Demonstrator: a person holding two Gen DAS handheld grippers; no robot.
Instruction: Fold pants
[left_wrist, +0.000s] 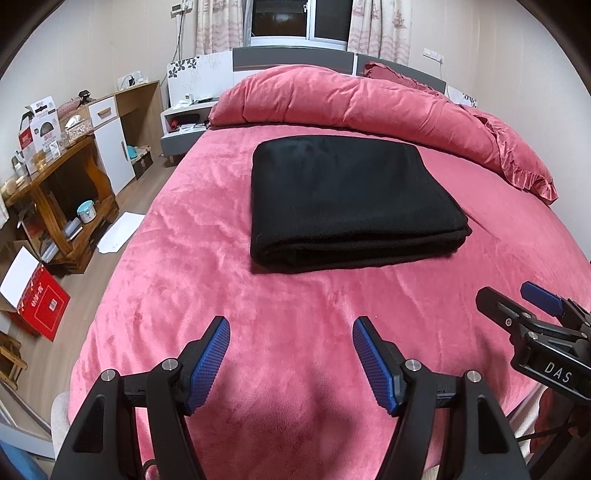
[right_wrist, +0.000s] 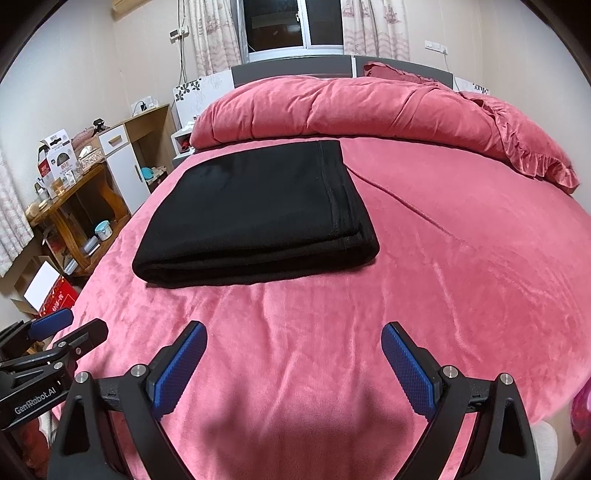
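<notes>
On the pink plush bed (left_wrist: 303, 332), the black fleece pants (left_wrist: 351, 203) lie fully folded; both tongs, left tongs (left_wrist: 291, 362) and right tongs (right_wrist: 293, 365), gape wide, empty.

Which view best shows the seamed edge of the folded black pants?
Right wrist view: the stitched hem of the folded black pants runs clearly down their right side. Left wrist view shows the pants whole and centred, but uniformly dark, seam indistinct.
</notes>
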